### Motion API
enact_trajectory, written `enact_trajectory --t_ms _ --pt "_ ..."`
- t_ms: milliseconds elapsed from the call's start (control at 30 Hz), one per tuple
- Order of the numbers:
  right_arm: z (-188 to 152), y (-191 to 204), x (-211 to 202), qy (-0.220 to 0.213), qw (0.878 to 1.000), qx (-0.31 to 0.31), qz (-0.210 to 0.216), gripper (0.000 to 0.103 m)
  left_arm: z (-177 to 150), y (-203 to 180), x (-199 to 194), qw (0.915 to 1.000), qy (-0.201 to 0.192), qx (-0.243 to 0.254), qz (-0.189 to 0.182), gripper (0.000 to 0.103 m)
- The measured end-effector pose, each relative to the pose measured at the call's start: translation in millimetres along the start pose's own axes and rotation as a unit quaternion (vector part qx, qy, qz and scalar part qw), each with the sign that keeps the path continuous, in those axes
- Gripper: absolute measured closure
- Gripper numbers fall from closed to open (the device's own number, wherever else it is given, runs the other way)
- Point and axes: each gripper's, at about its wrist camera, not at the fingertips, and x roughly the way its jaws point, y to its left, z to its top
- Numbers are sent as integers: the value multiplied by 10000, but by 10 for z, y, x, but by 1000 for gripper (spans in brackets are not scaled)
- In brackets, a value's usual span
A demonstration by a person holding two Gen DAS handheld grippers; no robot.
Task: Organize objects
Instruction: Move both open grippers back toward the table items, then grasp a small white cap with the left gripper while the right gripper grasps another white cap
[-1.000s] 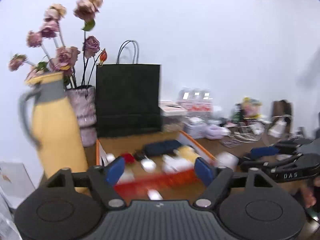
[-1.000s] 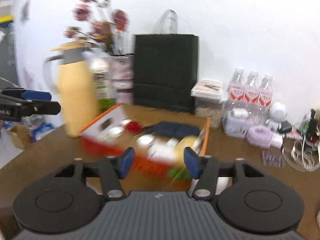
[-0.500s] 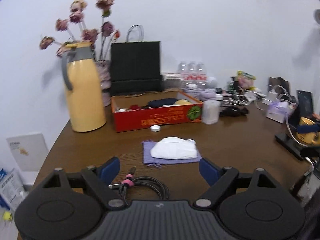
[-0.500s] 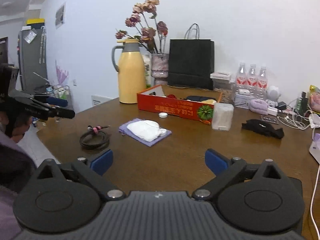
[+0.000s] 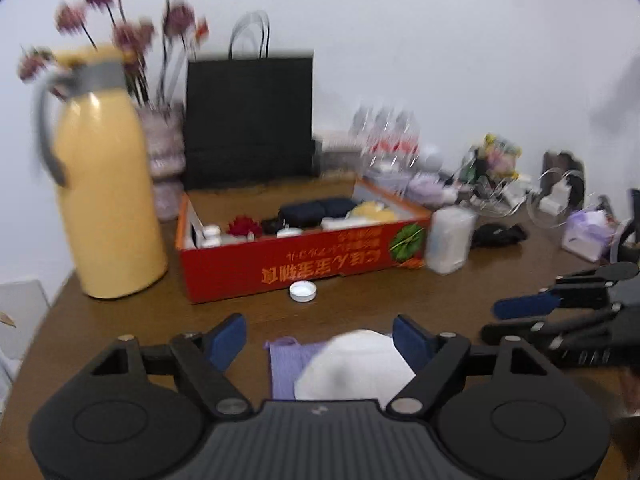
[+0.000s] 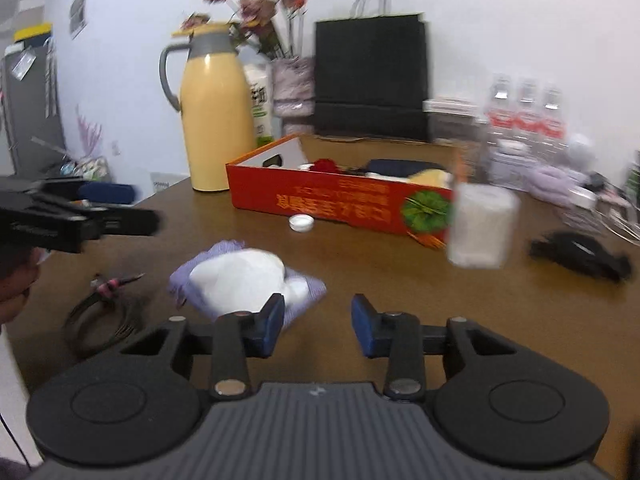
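Note:
A white face mask (image 5: 352, 364) lies on a purple cloth (image 5: 286, 368) on the brown table; it also shows in the right wrist view (image 6: 236, 280). My left gripper (image 5: 320, 340) is open and hovers just above the mask. My right gripper (image 6: 318, 328) is open and empty, just right of the cloth (image 6: 304, 292). A red cardboard box (image 5: 304, 264) holding several small items stands behind, with a white bottle cap (image 5: 303, 291) in front of it. A coiled black cable (image 6: 104, 316) lies at the left.
A yellow jug (image 5: 104, 192), a flower vase (image 5: 164, 160) and a black paper bag (image 5: 248, 120) stand at the back. A translucent container (image 6: 482, 226), a black pouch (image 6: 580, 254), water bottles (image 6: 528, 116) and clutter fill the right side.
Both grippers moved forward toward the mask and box. The right gripper's jaws narrowed but stay open. The views are motion-blurred.

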Motion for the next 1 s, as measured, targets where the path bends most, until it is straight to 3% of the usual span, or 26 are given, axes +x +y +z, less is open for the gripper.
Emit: enact_trajectory --t_ms 33,133,167,233,267,333,400,467,533,633,700,733,767,800,933,1000 --pt "47 9 199 96 9999 -60 -18 76 56 40 197 9999 103 -2 12 25" --pt "109 14 663 452 9987 -223 62 80 220 124 752 9989 439 -123 69 29" --pt "93 20 754 581 9977 -278 188 85 272 141 922 9984 533 -163 93 29" --pt "53 68 779 523 9972 -496 179 88 309 149 1191 9983 547 -127 177 29" --pt "57 71 781 517 9973 -512 129 95 309 152 1311 9983 539 -95 187 29" --pt "68 -6 743 402 9987 -307 -63 98 300 174 1540 9974 676 -85 225 34" --pt "79 -138 722 258 9988 -33 -408 98 280 214 1693 9959 841 -240 210 45" --pt "64 -273 745 264 9973 249 -633 98 269 189 1707 9971 719 -188 144 52" --pt "57 -385 791 354 9954 544 -700 96 252 155 1706 9976 685 -67 9 67" --pt "58 -412 778 290 9947 619 -766 93 215 96 1677 9979 635 86 2 76" --pt "59 -373 736 225 9963 548 -629 83 201 88 1639 9980 625 81 -64 76" --pt "64 -334 748 184 9969 470 -600 64 196 84 1626 9980 625 71 -96 76" --pt "72 -303 785 204 9969 365 -673 53 194 81 1621 9980 624 67 -118 76" --pt "74 -261 828 281 9964 237 -763 54 191 82 1617 9979 625 61 -128 76" --pt "84 -255 883 448 9962 284 -686 74 192 112 1620 9979 625 -36 -187 76" --pt "77 -280 871 427 9958 390 -708 74 199 102 1619 9979 637 40 -119 76"
